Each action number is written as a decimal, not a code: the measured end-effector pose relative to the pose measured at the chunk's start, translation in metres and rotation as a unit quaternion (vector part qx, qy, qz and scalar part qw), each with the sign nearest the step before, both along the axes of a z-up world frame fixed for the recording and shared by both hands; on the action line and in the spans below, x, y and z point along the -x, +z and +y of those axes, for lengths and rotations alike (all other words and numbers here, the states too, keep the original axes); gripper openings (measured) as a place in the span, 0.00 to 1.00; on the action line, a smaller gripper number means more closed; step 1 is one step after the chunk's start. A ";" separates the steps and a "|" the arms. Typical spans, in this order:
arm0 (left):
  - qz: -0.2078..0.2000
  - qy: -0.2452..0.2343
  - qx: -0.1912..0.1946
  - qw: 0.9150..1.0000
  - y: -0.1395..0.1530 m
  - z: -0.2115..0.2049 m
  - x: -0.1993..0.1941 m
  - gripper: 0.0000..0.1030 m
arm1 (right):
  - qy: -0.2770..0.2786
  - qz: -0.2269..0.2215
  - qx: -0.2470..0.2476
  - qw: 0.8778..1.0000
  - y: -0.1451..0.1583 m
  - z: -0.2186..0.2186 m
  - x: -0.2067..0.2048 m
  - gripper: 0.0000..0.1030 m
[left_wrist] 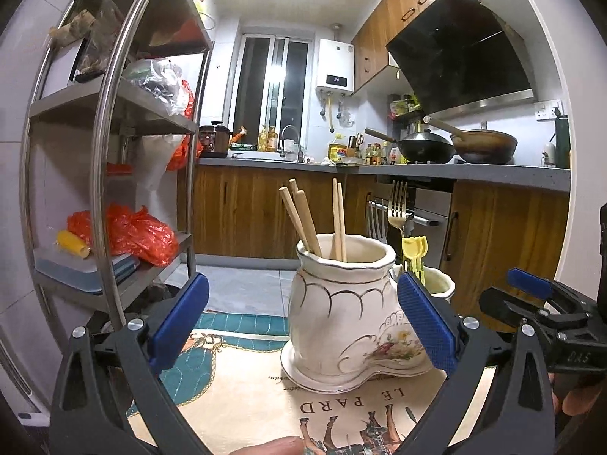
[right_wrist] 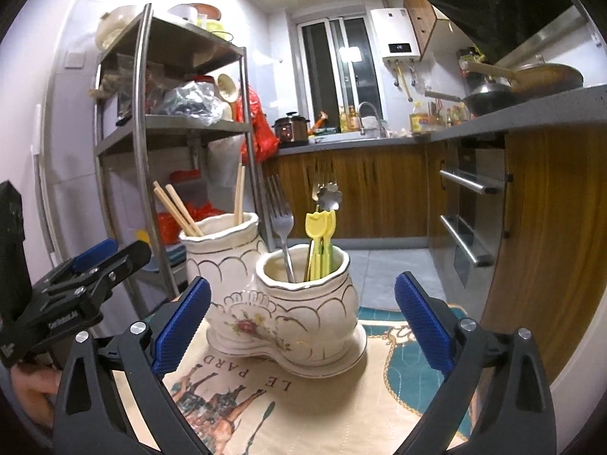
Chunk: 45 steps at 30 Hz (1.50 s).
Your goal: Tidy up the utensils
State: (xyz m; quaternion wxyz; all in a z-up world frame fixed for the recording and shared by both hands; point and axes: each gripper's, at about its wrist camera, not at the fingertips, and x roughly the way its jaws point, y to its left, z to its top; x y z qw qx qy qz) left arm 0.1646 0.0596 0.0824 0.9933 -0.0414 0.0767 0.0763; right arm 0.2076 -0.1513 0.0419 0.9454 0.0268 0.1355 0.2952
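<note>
Blue-padded fingers of the left gripper (left_wrist: 301,322) and right gripper (right_wrist: 301,322) stand spread wide, gripping nothing; between them, mid-frame on the printed tabletop (right_wrist: 265,409), sits the ceramic holder (right_wrist: 288,303); chopsticks (left_wrist: 303,220) fill its taller cup, a fork (right_wrist: 280,223) and yellow picks (right_wrist: 320,242) the lower; kitchen cabinets (right_wrist: 379,189) lie beyond.

"LE PARD" printed upside down on the tablecloth (left_wrist: 246,390), between the left gripper's (left_wrist: 303,326) blue fingers, just in front of the ceramic holder (left_wrist: 349,322). Same words between the right gripper's (right_wrist: 303,322) fingers. Water heater (right_wrist: 396,34) display, far beyond the fingers: two digits, unclear. Lettering on the other gripper's body unreadable.
</note>
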 end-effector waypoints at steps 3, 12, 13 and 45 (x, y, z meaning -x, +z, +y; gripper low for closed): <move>0.002 -0.001 0.005 1.000 0.000 0.001 -0.001 0.95 | 0.001 0.000 0.000 1.000 0.000 0.000 0.000 0.94; 0.009 -0.006 0.007 1.000 -0.001 0.000 -0.003 0.95 | 0.004 -0.003 -0.003 1.000 0.001 0.000 0.002 0.94; 0.010 -0.007 0.008 1.000 0.000 0.000 -0.003 0.95 | 0.004 -0.005 -0.003 1.000 0.002 0.000 0.002 0.94; 0.014 -0.013 0.004 1.000 0.001 -0.003 -0.004 0.95 | 0.009 -0.012 -0.003 1.000 0.007 -0.001 0.005 0.95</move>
